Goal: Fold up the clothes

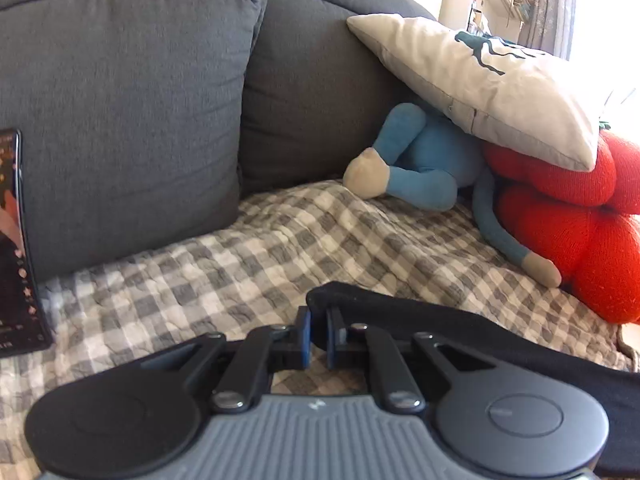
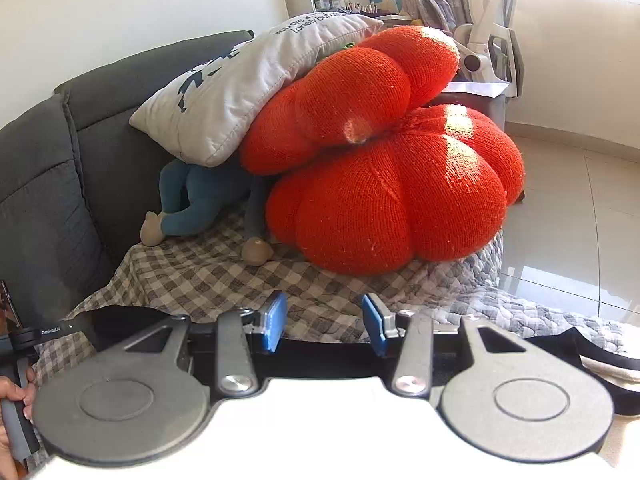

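A black garment [image 1: 500, 344] lies across the checked blanket [image 1: 240, 264] on the sofa seat. My left gripper [image 1: 320, 336] is shut on its near corner, and the cloth bunches up between the blue pads. In the right wrist view the same black garment [image 2: 560, 346] runs under my right gripper [image 2: 325, 322]. That gripper stands open with only the blanket showing between its blue pads [image 2: 276, 320]. At the left edge of that view, a person's hand [image 2: 12, 396] holds the left gripper's handle.
Grey back cushions [image 1: 120, 120] rise behind the seat. At the right end lie a white printed pillow [image 1: 480, 84], a blue plush toy [image 1: 420, 160] and big orange knitted cushions [image 2: 380, 200]. A phone [image 1: 16, 240] leans at the left. A tiled floor [image 2: 580, 200] lies beyond the sofa's end.
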The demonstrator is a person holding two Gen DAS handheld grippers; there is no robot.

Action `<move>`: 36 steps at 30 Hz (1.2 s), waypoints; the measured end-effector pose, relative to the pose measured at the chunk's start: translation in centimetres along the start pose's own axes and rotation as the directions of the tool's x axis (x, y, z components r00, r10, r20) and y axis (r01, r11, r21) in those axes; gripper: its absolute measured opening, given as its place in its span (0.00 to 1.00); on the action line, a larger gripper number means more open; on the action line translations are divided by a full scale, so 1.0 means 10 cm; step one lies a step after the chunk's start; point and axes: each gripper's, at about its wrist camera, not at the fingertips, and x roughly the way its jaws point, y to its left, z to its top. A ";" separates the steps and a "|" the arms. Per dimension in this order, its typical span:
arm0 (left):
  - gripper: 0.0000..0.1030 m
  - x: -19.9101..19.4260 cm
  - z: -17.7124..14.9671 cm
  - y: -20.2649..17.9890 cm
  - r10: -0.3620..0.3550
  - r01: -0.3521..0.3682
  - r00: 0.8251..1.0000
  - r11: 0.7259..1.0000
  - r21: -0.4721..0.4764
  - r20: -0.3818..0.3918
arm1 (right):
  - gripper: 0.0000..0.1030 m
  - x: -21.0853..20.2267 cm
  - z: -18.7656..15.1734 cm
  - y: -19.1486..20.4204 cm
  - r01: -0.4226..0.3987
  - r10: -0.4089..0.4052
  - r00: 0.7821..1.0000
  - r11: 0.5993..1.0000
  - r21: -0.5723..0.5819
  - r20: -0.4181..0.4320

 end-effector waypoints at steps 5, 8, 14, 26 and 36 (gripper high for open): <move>0.16 0.19 -0.05 0.05 0.020 -0.015 0.993 0.999 0.044 -0.117 | 0.46 0.04 -0.10 -0.10 0.021 -0.020 1.000 1.000 0.023 -0.024; 0.36 0.15 -0.03 0.13 0.048 -0.049 0.995 0.999 -0.001 -0.082 | 0.46 0.06 -0.14 -0.12 0.028 -0.028 0.999 0.999 0.022 -0.033; 0.35 0.17 -0.01 0.27 -0.077 0.073 0.997 0.989 -0.132 -0.027 | 0.46 0.08 -0.17 -0.14 0.032 -0.031 0.999 0.999 0.020 -0.043; 0.40 0.28 -0.10 -0.22 0.064 -0.059 0.997 0.994 0.094 -0.051 | 0.47 -0.25 -0.22 -0.24 0.114 -0.114 0.991 0.993 -0.010 -0.075; 0.56 -0.21 0.10 -0.67 -0.146 0.151 0.988 0.984 0.091 -0.059 | 0.51 -1.09 -0.38 -0.54 0.249 -0.247 0.963 0.969 0.004 -0.105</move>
